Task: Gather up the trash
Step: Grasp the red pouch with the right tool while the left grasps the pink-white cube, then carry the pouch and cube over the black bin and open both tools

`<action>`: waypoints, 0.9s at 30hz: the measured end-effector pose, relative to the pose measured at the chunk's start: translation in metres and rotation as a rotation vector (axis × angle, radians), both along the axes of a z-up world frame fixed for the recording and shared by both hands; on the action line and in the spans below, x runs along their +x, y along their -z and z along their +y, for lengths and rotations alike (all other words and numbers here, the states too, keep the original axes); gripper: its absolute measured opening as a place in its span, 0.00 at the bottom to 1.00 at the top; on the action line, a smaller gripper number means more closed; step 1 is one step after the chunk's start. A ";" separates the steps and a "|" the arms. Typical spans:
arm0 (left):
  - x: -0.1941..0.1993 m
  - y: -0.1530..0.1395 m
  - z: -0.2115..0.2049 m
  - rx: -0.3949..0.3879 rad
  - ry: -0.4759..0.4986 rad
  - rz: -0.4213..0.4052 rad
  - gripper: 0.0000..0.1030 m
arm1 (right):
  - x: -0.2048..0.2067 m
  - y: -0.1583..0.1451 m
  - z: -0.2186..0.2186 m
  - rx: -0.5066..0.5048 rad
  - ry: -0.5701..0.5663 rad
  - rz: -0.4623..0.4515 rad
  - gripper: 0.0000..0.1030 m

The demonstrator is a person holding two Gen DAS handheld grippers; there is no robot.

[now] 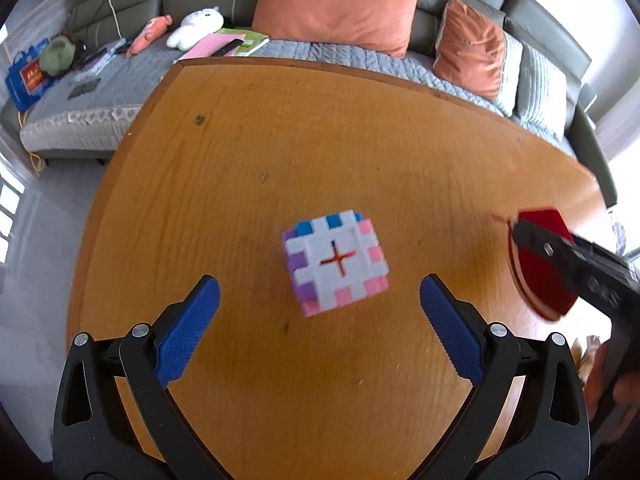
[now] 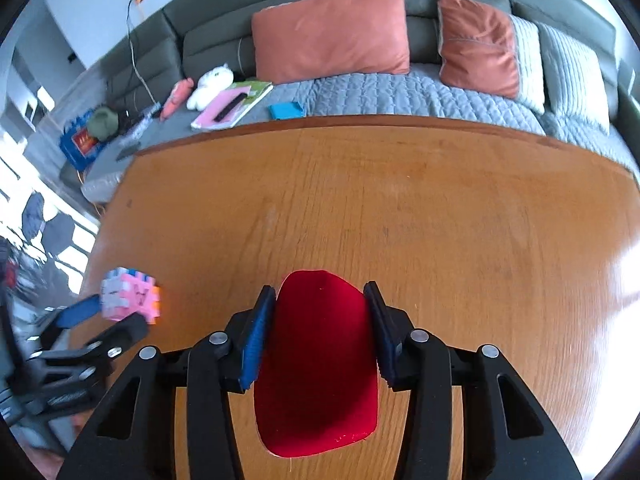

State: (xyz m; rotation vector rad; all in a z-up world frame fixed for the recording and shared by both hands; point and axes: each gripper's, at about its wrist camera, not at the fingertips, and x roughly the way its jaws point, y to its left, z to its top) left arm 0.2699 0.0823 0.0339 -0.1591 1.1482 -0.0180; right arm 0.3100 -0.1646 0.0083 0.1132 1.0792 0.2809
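A pastel block cube [image 1: 337, 261], white with pink, purple and blue pieces, sits on the wooden table [image 1: 280, 152]. My left gripper [image 1: 319, 300] is open, its blue pads on either side of the cube and just short of it. My right gripper [image 2: 320, 316] is shut on a red table-tennis paddle [image 2: 318, 360], its blue pads pressing the blade's two edges above the table. The paddle [image 1: 538, 276] and right gripper also show at the right of the left wrist view. The cube [image 2: 130, 294] and left gripper [image 2: 100, 320] appear at the left of the right wrist view.
A grey sofa [image 2: 400, 92] with orange cushions [image 2: 332, 36] lies beyond the table's far edge. On it are a white plush toy [image 2: 210, 82], books [image 2: 236, 104], a blue item [image 2: 286, 111] and a blue bag [image 2: 80, 142]. The floor lies off the table's left edge.
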 end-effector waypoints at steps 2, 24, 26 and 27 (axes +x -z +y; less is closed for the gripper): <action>0.004 0.003 -0.003 0.000 -0.014 0.003 0.94 | -0.008 -0.009 -0.004 0.031 0.003 -0.003 0.46; -0.063 -0.029 0.007 -0.003 0.027 -0.031 0.40 | -0.104 -0.055 -0.001 0.086 0.017 -0.056 0.47; -0.083 -0.033 0.011 -0.010 0.034 -0.038 0.40 | -0.120 -0.058 0.003 0.092 0.014 -0.061 0.47; -0.093 -0.035 0.013 -0.011 0.039 -0.040 0.40 | -0.127 -0.060 0.006 0.092 0.010 -0.064 0.47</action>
